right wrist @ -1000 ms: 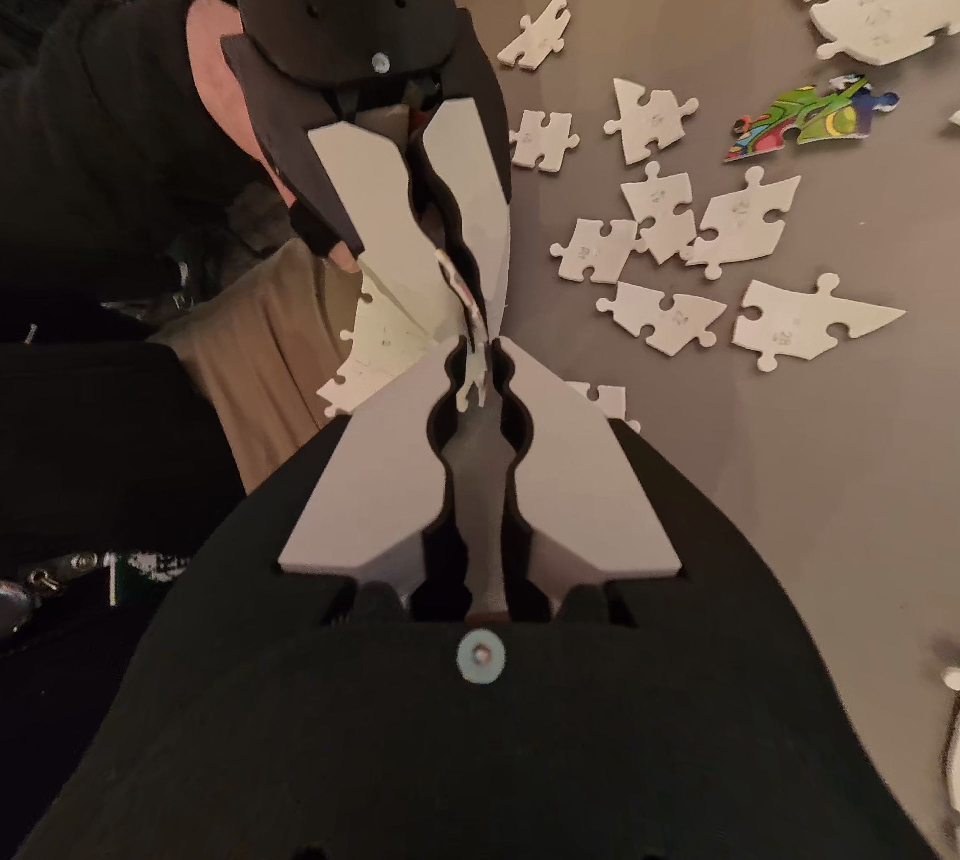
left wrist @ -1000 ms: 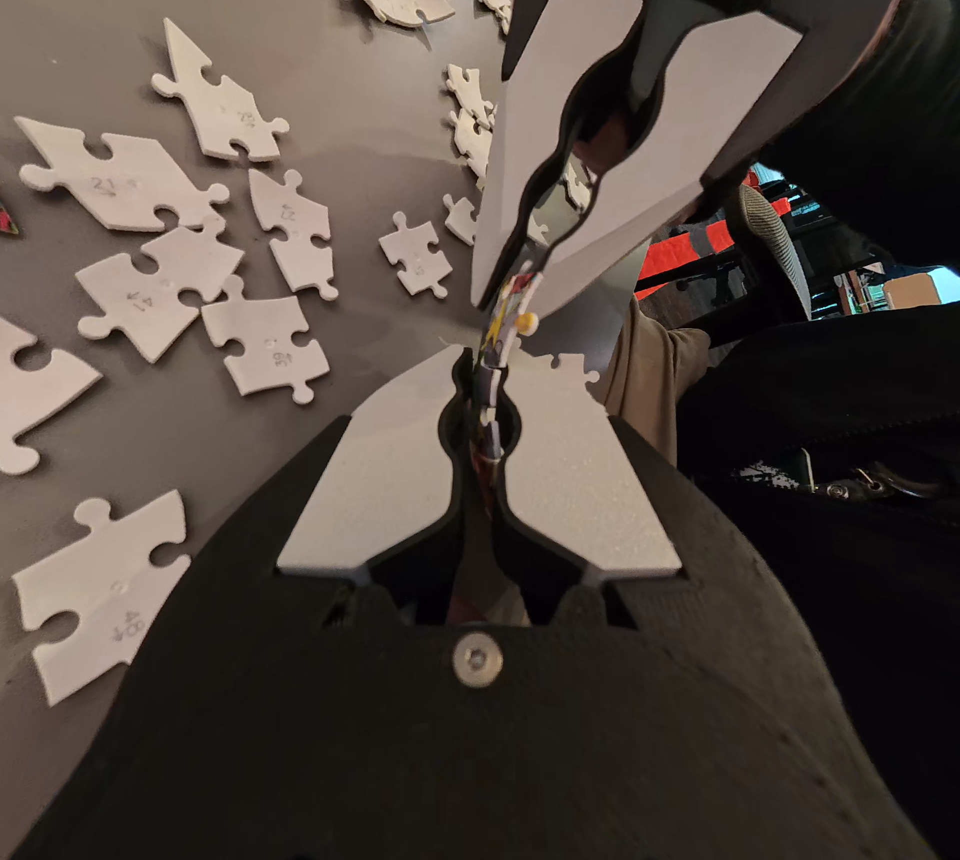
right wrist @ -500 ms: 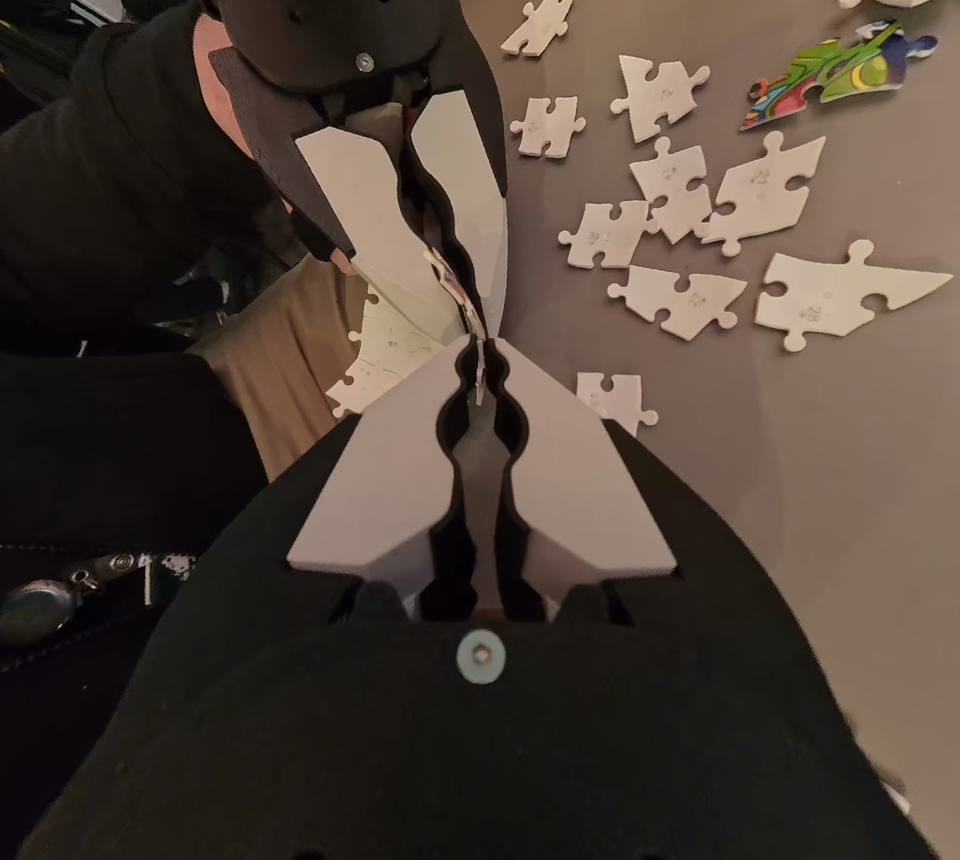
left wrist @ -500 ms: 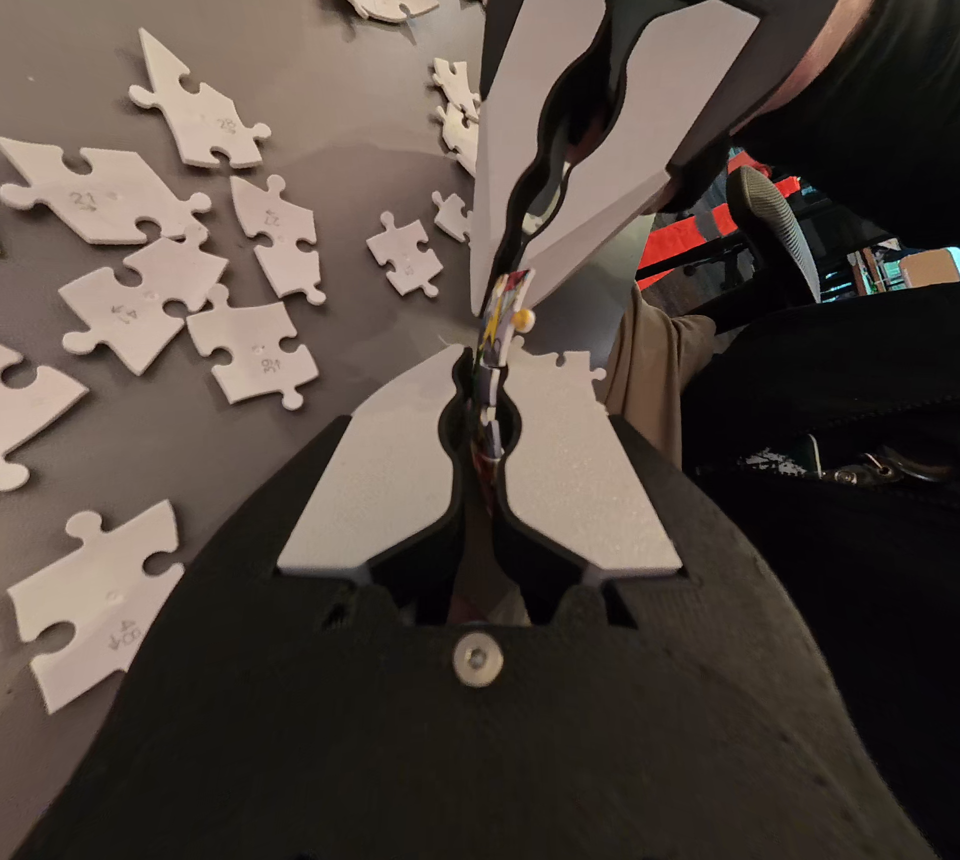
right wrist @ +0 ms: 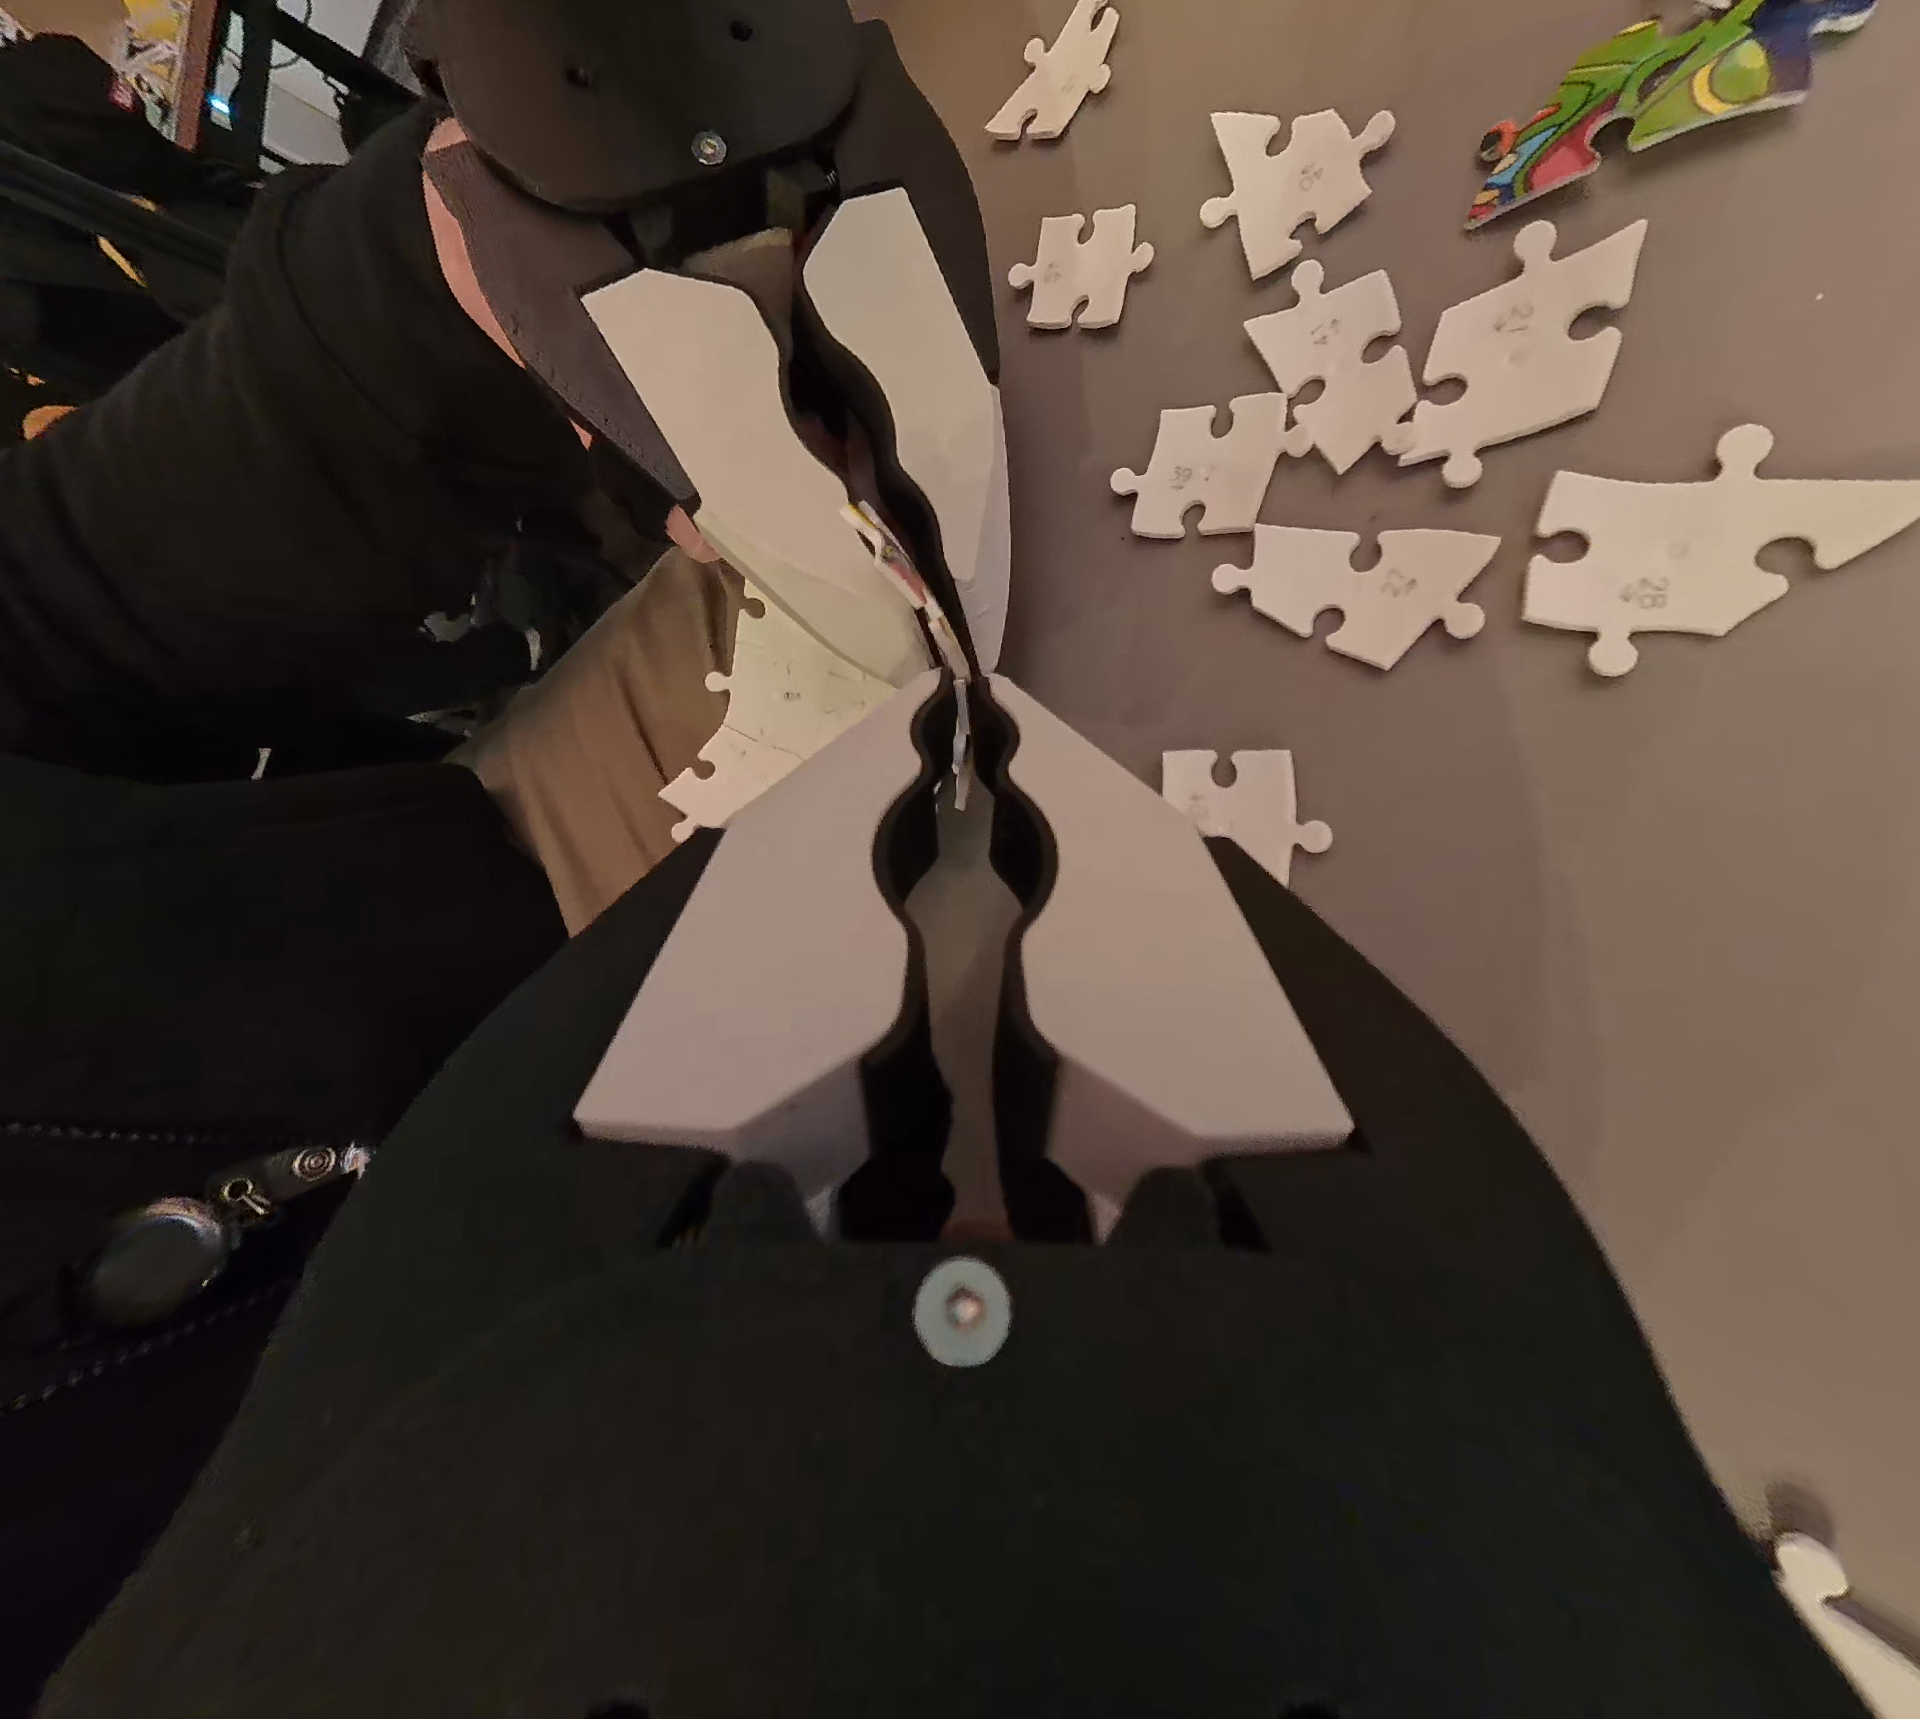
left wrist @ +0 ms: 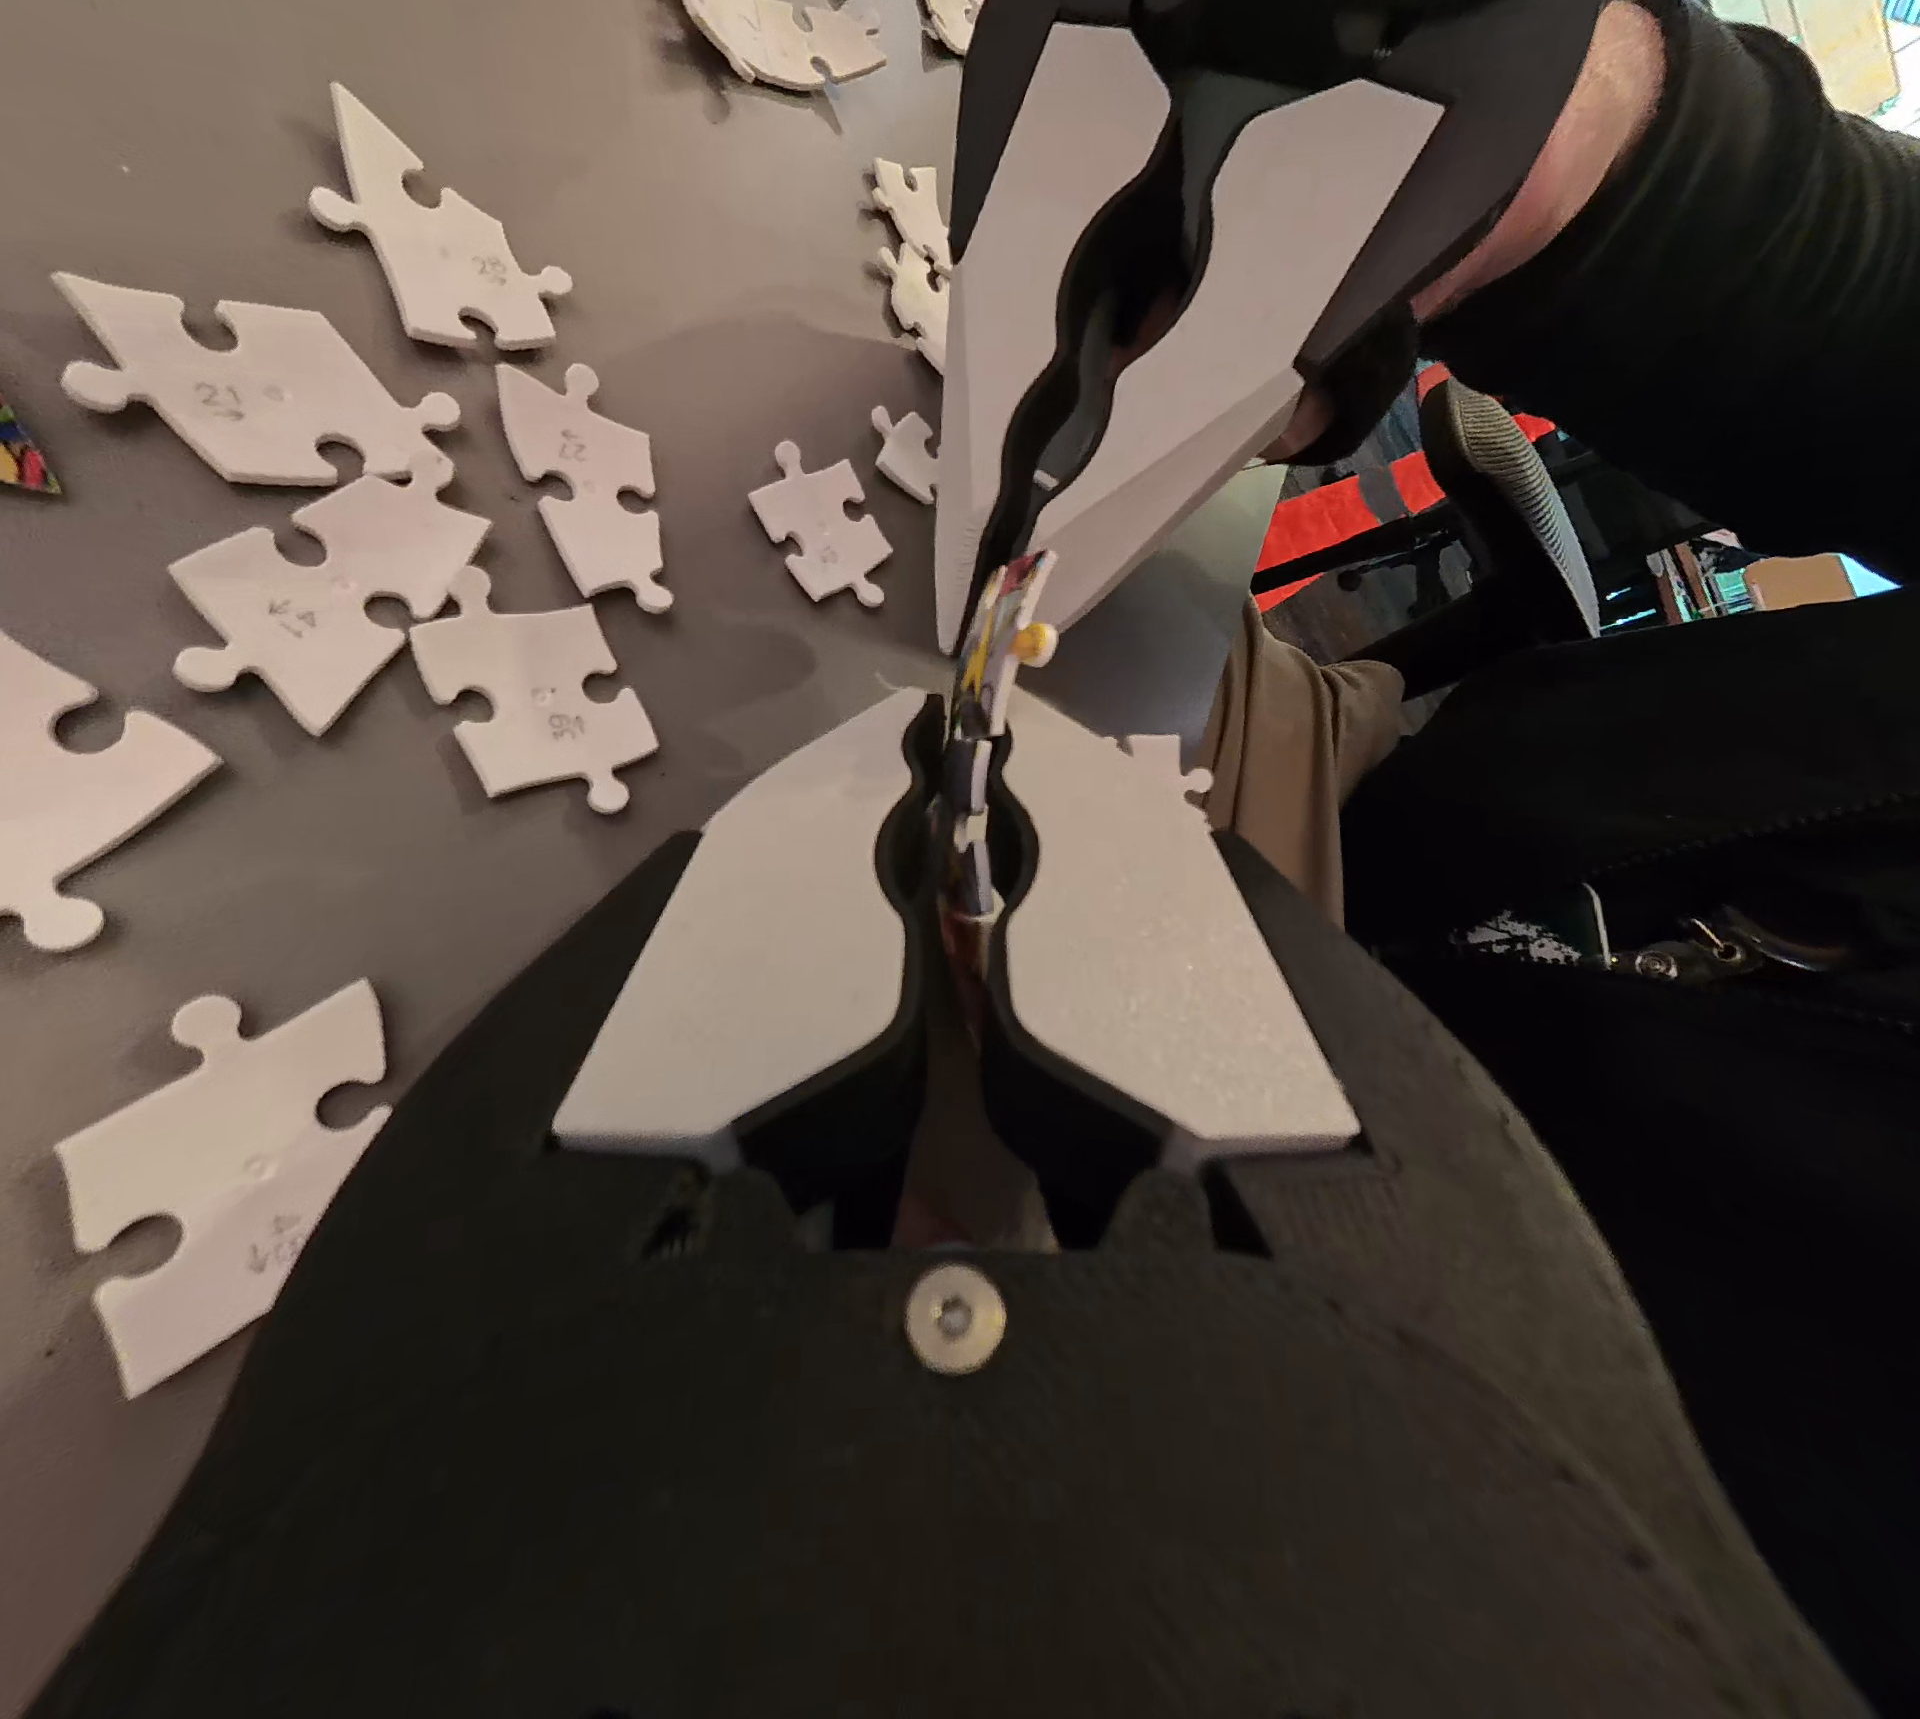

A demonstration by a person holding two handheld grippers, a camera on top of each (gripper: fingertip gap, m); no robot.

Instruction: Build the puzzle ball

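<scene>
While most of it hides between the pale foam pads, the puzzle section [left wrist: 982, 703] in the left wrist view shows only a thin printed edge, seen end-on. The left gripper [left wrist: 961, 719] is clamped on its near part, and the right gripper [left wrist: 997, 589] reaches from the top of the picture and pinches its far part, tip to tip with the left one. The section's long axis runs along the left fingers, away from the camera; a small yellow knob sticks out on its right side. How many pieces it joins cannot be made out. White loose pieces [left wrist: 535, 703] lie flat, blank side up, on the matte grey desk [left wrist: 520, 7], spread left of the grippers; several are cut off at the picture's left edge. A curved joined strip [left wrist: 774, 22] lies toward the far edge.

From the right wrist view, the right gripper [right wrist: 961, 734] is closed on a sliver of white edge of the puzzle section [right wrist: 961, 739], nearly all of it hidden by the wavy black pad faces. The left gripper [right wrist: 940, 620], a black shell with pale wedge fingers, comes down from above and holds the same section, whose coloured print peeks out between its pads. A curved white shell [right wrist: 790, 703] of joined pieces lies partly hidden behind both grippers, at the desk's near edge. One colourful piece [right wrist: 1662, 90] lies face up toward the far right corner, with white ones [right wrist: 1361, 589] nearby.
</scene>
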